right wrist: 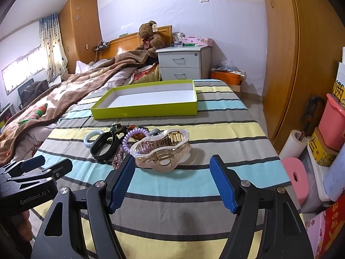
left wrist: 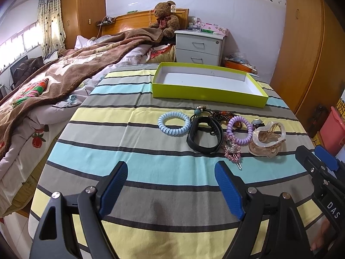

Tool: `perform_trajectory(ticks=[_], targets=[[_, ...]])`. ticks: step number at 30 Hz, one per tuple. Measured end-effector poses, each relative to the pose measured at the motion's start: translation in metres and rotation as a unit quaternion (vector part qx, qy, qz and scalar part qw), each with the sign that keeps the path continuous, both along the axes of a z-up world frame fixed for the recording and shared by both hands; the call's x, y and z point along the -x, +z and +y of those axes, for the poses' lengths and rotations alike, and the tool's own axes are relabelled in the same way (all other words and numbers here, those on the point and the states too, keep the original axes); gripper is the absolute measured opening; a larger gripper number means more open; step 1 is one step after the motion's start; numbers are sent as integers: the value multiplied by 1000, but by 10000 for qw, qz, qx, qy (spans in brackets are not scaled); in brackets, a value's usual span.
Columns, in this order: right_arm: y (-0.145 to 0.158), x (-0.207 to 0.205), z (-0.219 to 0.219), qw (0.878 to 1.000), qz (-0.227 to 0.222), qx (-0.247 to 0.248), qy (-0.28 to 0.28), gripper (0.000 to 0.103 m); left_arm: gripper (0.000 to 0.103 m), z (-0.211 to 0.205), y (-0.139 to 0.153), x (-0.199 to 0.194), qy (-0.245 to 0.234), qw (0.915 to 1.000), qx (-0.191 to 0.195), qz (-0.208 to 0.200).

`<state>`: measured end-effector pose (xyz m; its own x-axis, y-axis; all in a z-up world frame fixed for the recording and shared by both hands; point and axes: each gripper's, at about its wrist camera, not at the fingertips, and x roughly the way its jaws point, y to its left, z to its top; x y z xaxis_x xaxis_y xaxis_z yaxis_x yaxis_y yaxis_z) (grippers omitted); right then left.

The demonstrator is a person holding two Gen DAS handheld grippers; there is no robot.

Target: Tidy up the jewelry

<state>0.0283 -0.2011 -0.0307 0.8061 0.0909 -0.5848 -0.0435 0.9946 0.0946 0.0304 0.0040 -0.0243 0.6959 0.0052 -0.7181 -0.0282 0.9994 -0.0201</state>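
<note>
A pile of jewelry lies on the striped cloth: a blue coil hair tie, a black wristband, a purple coil tie, a pink rhinestone clip, a clear pink claw clip and dark beads behind. An empty lime-green box stands beyond them. My left gripper is open and empty, short of the pile. My right gripper is open and empty, just in front of the claw clip. Each gripper shows at the edge of the other's view.
The table with striped cloth stands beside a bed with a brown blanket on the left. A white nightstand is behind the box. Pink bins and a paper roll stand by the wardrobe on the right.
</note>
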Motion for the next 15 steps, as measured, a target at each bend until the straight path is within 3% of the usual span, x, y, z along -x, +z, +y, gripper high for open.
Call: perform_trajectory(ticks=[15], targets=[[-6,-13,-9,9997,145,-42,-216,72,84,3,-2,-5,-131,9998,2,119]])
